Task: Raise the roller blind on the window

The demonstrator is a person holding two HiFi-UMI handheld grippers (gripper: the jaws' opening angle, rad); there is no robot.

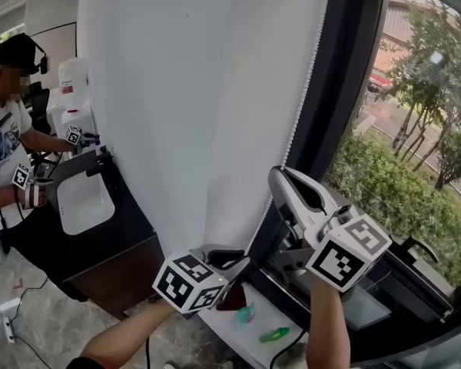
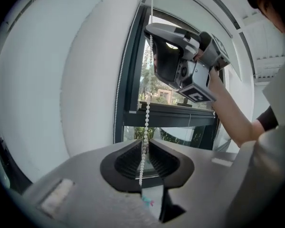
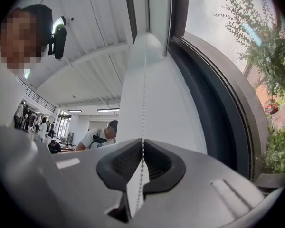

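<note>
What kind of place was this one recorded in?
Probably an open-plan lab or workshop, beside a large window. The signs are a white roller blind with a bead chain, a second person carrying marker cubes at a counter sink, and ceiling strip lights.

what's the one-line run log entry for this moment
left gripper: open, bead chain between jaws | right gripper: shut on bead chain, higher up | roller blind: lowered

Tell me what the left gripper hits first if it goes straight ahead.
The left gripper has the bead chain between its fingers; beyond that, probably the window frame bar, though depth is unclear.
</note>
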